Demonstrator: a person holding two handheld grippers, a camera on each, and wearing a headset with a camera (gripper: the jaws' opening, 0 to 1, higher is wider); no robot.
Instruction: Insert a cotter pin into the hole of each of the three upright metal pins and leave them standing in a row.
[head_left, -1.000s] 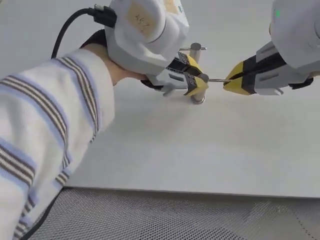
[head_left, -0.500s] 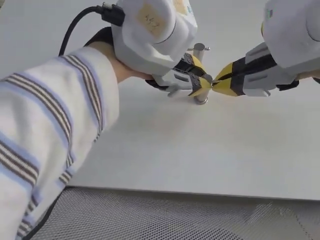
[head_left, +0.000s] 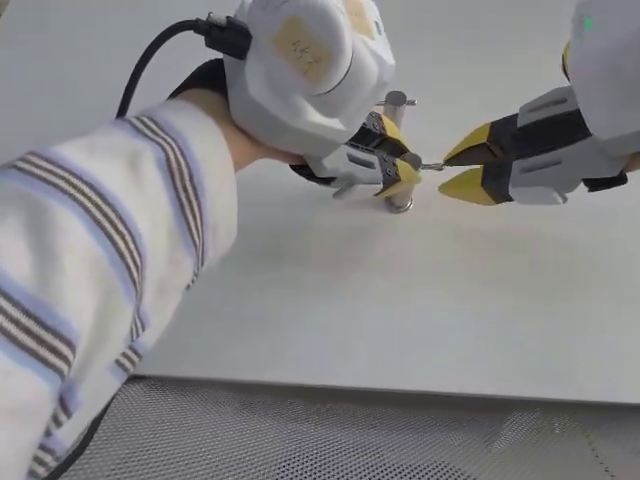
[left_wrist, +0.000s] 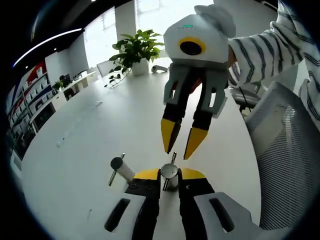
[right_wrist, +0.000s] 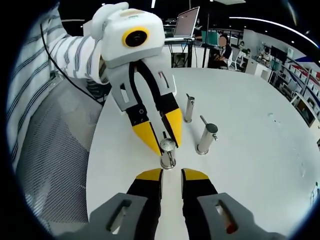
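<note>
We can read nothing for sure: the tan sticker (head_left: 300, 45) on the left tongs (head_left: 404, 172) carries handwriting too blurred to make out.

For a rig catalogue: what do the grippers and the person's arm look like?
Both have white housings, dark bodies and pointed yellow fingers. The left gripper carries a black cable and a tan label; the right gripper shows a green light. The sleeve is white with blue and brown stripes.

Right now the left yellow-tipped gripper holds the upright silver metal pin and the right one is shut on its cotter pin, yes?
No: the left gripper view shows the right gripper open; the left gripper holds the upright silver metal pin.
</note>
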